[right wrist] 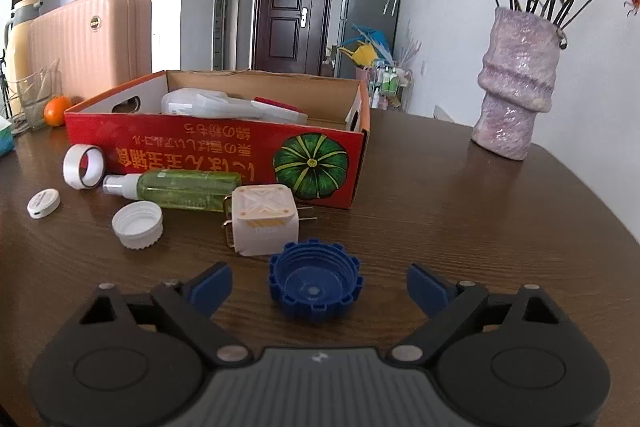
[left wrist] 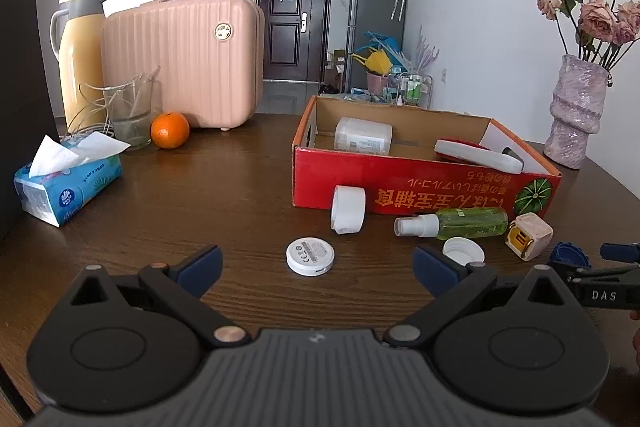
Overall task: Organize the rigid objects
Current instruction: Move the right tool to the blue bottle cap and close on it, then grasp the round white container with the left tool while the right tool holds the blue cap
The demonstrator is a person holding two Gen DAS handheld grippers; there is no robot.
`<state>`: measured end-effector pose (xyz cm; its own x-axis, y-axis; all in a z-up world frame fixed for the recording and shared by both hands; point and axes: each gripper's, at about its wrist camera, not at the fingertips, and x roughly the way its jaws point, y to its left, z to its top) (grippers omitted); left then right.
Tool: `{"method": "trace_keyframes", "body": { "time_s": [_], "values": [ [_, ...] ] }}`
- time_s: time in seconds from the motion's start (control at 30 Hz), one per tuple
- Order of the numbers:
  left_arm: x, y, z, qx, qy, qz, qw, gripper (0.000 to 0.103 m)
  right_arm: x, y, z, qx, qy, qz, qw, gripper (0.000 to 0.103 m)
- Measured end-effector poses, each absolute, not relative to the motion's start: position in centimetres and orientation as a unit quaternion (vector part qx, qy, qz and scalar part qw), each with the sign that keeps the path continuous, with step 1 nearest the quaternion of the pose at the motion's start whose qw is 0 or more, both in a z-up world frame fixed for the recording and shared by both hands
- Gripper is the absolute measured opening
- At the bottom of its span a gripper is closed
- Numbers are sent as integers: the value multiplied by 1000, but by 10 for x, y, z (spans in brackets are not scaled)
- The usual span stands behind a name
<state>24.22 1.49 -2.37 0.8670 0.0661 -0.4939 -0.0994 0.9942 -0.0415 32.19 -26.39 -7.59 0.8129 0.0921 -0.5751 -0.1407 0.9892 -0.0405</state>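
Observation:
My left gripper (left wrist: 318, 269) is open, with a white round disc (left wrist: 310, 255) on the table between its fingertips. My right gripper (right wrist: 319, 287) is open, with a blue bottle cap (right wrist: 315, 282) lying open side up between its fingers. A red cardboard box (left wrist: 420, 189) (right wrist: 216, 157) holds a clear plastic jar (left wrist: 363, 135) and a red and white device (left wrist: 478, 155). In front of the box lie a white tape roll (left wrist: 347, 209) (right wrist: 83, 167), a green spray bottle (left wrist: 456, 223) (right wrist: 176, 189), a white cap (left wrist: 463, 251) (right wrist: 137, 224) and a cream plug adapter (left wrist: 529, 235) (right wrist: 264, 223).
A tissue pack (left wrist: 66, 183), a glass beaker (left wrist: 130, 113), an orange (left wrist: 170, 130), a yellow thermos (left wrist: 80, 55) and a pink case (left wrist: 184, 59) stand at the left back. A purple vase of dried roses (right wrist: 516, 87) stands at the right on the brown table (right wrist: 460, 227).

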Motion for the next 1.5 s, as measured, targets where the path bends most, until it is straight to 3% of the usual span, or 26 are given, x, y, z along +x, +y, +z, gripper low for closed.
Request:
{"method": "trace_keyframes", "body": {
  "time_s": [0.13, 0.23, 0.43, 0.5, 1.5],
  "values": [
    [244, 16, -25, -34, 259, 45, 964, 103, 333, -269, -77, -21, 308, 62, 949, 91],
    [246, 16, -26, -34, 261, 46, 964, 103, 339, -271, -78, -11, 314, 65, 947, 83],
    [247, 16, -28, -34, 266, 46, 962, 103, 342, -276, -81, 9, 325, 64, 943, 64],
    [248, 17, -28, -34, 266, 46, 962, 103, 342, -277, -82, 13, 328, 66, 942, 52],
    [276, 35, -27, -43, 284, 62, 956, 103, 304, -275, -65, 39, 258, 30, 965, 52]
  ]
}}
